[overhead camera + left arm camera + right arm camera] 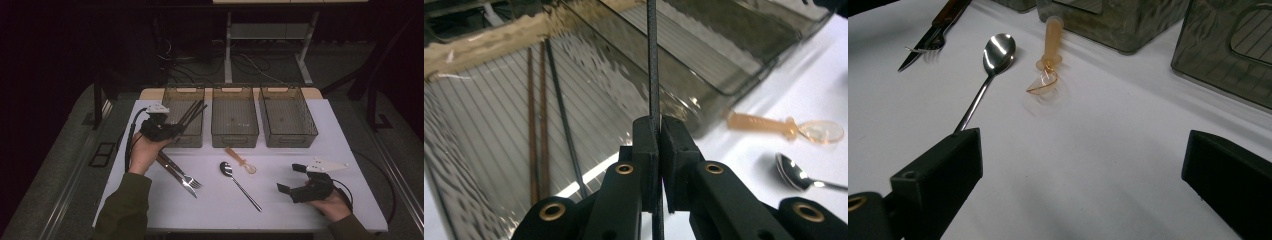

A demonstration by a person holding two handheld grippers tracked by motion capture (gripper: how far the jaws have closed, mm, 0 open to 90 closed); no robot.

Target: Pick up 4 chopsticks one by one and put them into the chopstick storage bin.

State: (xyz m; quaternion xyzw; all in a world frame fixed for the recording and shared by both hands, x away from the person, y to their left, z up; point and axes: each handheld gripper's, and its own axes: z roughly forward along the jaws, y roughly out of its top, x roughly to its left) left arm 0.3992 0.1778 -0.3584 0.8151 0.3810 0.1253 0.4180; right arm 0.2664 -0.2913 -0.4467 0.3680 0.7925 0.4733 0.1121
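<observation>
You have three bins lined up along the far side of the table [350,165]: the left bin [172,98], the middle bin [234,134] and the right bin [289,137]. On the white tabletop lie one metal spoon [227,170], one small amber plastic spoon [242,161], one fork [186,178] and one knife [172,172], the last two side by side just under your left hand.

In the left gripper view the left bin holds three chopsticks on its ribbed floor: two brown chopsticks [536,145] lying close together and one dark chopstick [564,125] just beside them. In the high view, the middle and right bins look empty.

Your left gripper [159,128] sits at the near left corner of the left bin, its jaws pinched tight on a single black chopstick [653,60]. That stick runs straight up between the pads and reaches out over the bin, slanting toward its far end in the high view.

Your right gripper [292,178] rests low near the table's right front, jaws spread wide with nothing between them, pointing across the table toward the two spoons, well apart from both.
</observation>
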